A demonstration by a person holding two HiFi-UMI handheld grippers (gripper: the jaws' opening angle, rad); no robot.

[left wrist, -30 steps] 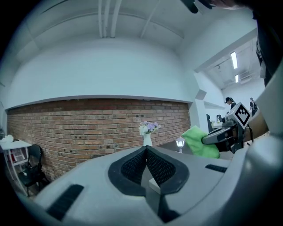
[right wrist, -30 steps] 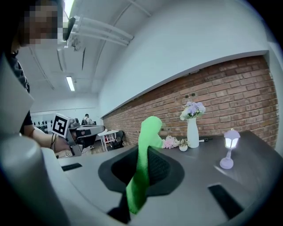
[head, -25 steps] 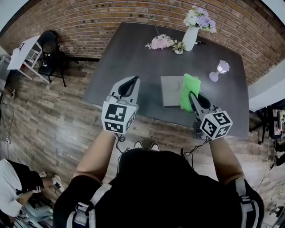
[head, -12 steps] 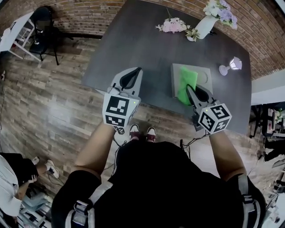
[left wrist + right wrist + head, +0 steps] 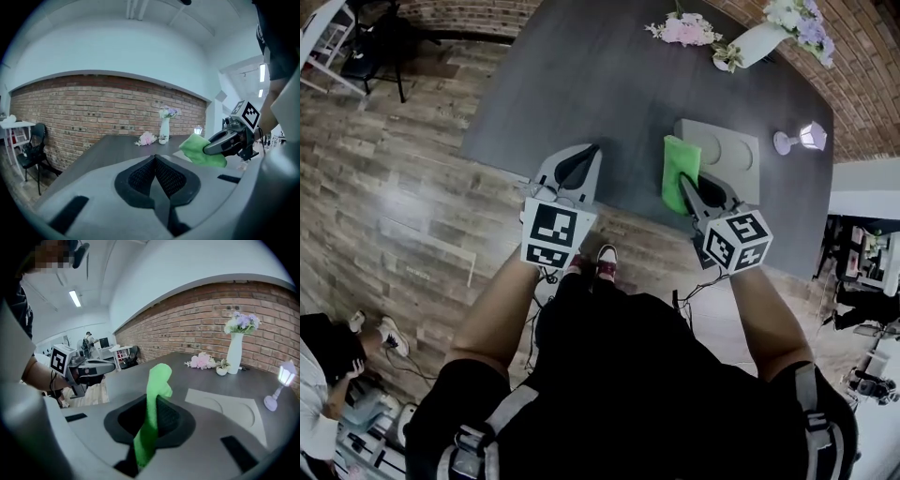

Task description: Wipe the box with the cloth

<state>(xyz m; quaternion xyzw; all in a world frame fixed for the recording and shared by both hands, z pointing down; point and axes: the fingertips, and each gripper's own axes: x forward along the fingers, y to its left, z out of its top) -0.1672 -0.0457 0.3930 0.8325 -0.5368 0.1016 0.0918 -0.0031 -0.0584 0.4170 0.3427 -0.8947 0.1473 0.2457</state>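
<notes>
Grips the green cloth (image 5: 157, 378) tight in the right gripper (image 5: 151, 405), upright between its jaws. Finds the box (image 5: 229, 408) just ahead, slightly rightward. Holds the left gripper (image 5: 157, 161) pressed together, empty, farther off.

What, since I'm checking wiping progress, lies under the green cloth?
Held by the right gripper, the green cloth overlaps the grey box's left edge and the dark table. That covered strip is hidden; contact is unclear.

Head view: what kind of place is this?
Likely an office or lab corner dressed as a room: red brick wall, wood-plank floor, dark grey table with a white flower vase, office desks behind.
</notes>
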